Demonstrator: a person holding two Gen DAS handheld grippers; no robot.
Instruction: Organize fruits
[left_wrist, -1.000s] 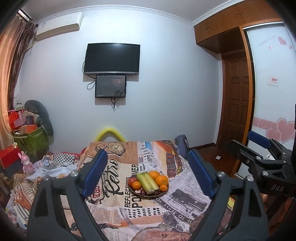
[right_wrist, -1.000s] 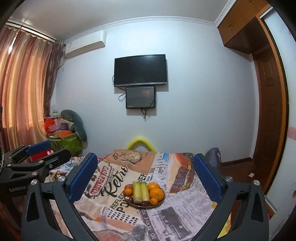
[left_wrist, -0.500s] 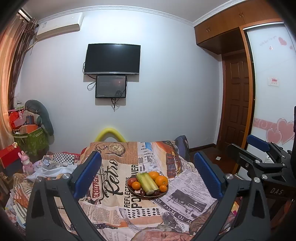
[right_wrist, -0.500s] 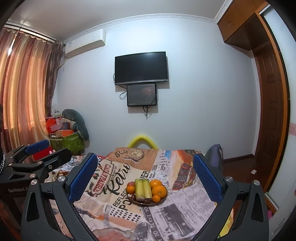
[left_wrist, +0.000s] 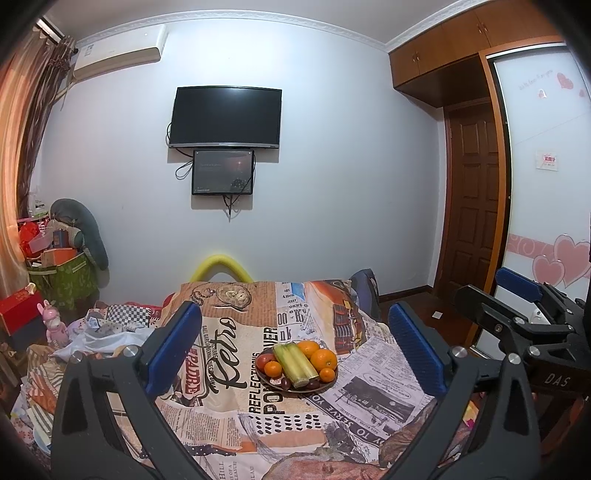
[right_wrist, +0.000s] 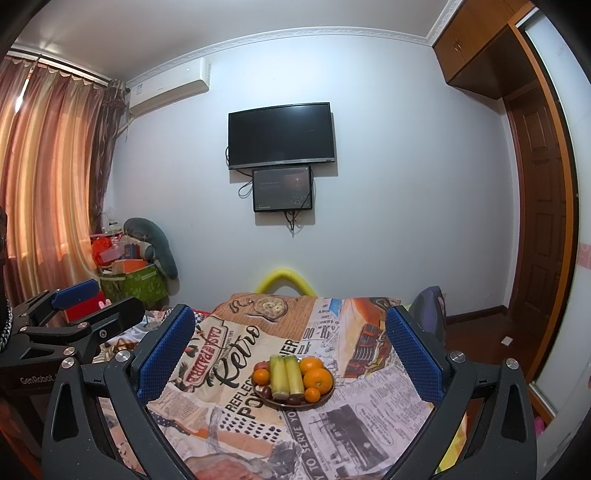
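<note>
A brown plate (left_wrist: 330, 386) of fruit stands on the table with the newspaper-print cloth (left_wrist: 229, 417). It holds two green corn cobs (left_wrist: 295, 363), several oranges (left_wrist: 323, 359), a red apple (left_wrist: 263, 362) and dark dates (left_wrist: 285, 382). The plate also shows in the right wrist view (right_wrist: 330, 391), with the corn cobs (right_wrist: 286, 376) and oranges (right_wrist: 317, 380). My left gripper (left_wrist: 293, 352) is open and empty, well short of the plate. My right gripper (right_wrist: 290, 356) is open and empty, also short of it. Each gripper shows at the edge of the other's view.
A yellow chair back (left_wrist: 220, 266) and a dark chair (left_wrist: 365, 291) stand at the table's far side. Cluttered fabric and boxes (left_wrist: 55, 332) lie to the left. A wooden door (left_wrist: 474, 210) and a wardrobe stand to the right.
My left gripper's jaws have opened wider. Both grippers have shifted slightly; the plate sits a little lower in the right wrist view.
</note>
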